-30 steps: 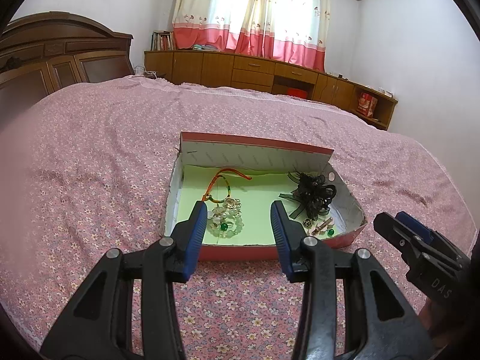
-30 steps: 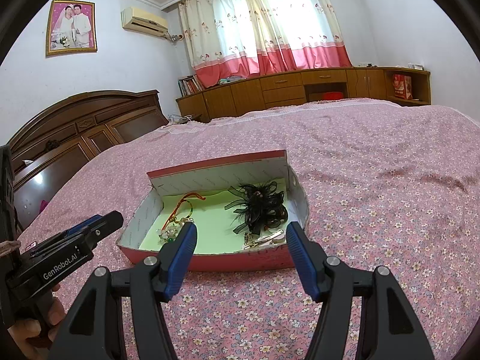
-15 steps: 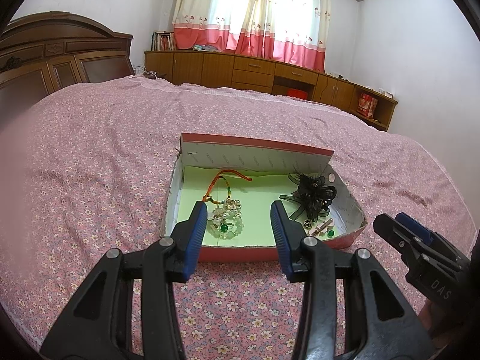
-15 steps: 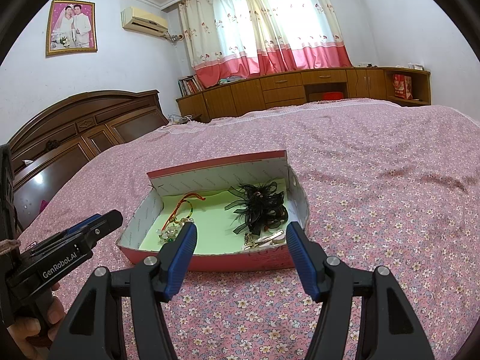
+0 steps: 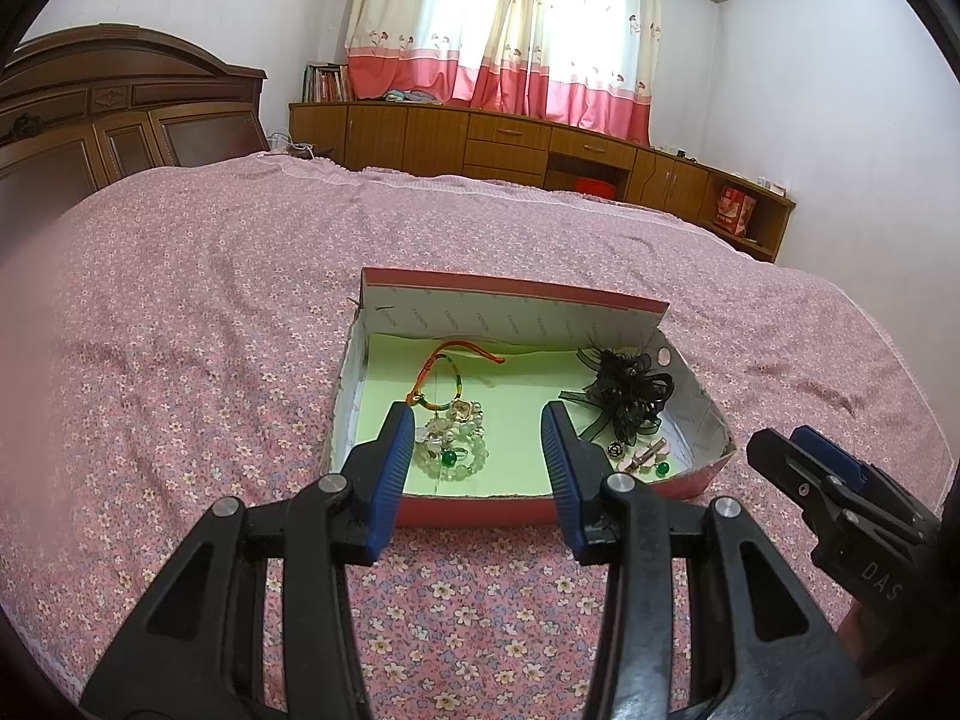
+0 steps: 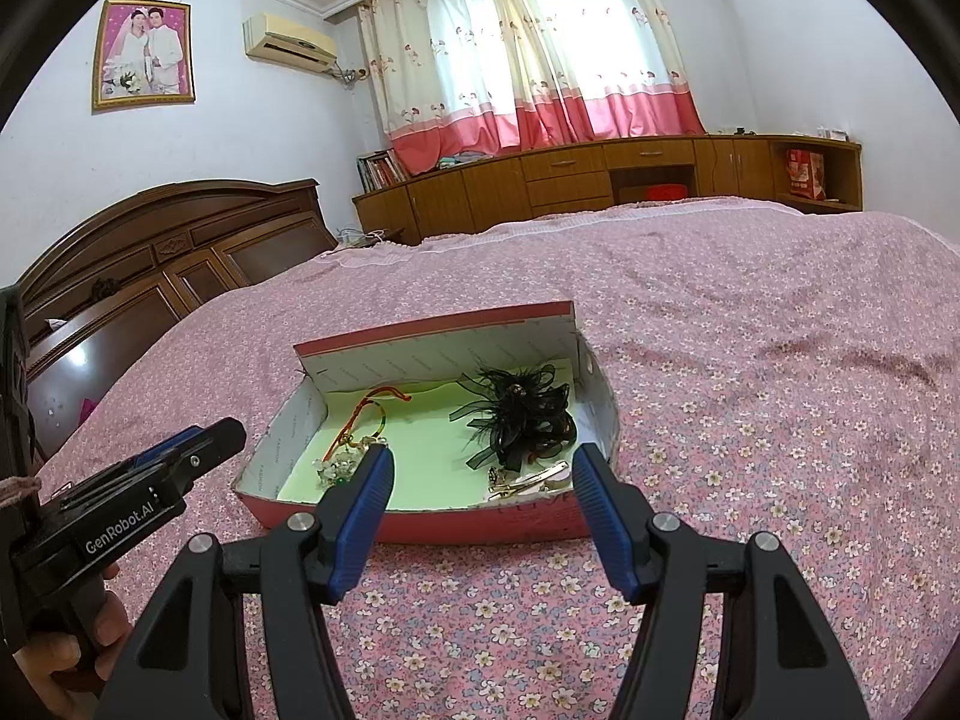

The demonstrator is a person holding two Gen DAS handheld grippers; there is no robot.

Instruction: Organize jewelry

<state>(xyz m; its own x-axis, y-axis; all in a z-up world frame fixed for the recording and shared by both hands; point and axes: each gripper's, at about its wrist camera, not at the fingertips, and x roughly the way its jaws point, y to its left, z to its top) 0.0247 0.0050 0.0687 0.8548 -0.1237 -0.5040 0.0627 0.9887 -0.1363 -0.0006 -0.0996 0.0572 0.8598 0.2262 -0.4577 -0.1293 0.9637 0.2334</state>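
A shallow red cardboard box [image 5: 474,504] with a green lining lies on the bed; it also shows in the right wrist view [image 6: 456,525]. Inside are a red-orange cord bracelet [image 5: 447,375], a pale bead bracelet with green beads [image 5: 453,450], a black feather hair flower [image 5: 627,393] [image 6: 519,417], and small clips and earrings [image 5: 642,456] [image 6: 531,480]. My left gripper [image 5: 480,426] is open and empty just before the box's near wall. My right gripper [image 6: 483,465] is open and empty, also just before the box, to the right.
The box sits on a pink flowered bedspread [image 5: 180,360]. A dark wooden headboard [image 6: 162,264] stands at the left. Low wooden cabinets [image 5: 510,144] and curtains line the far wall.
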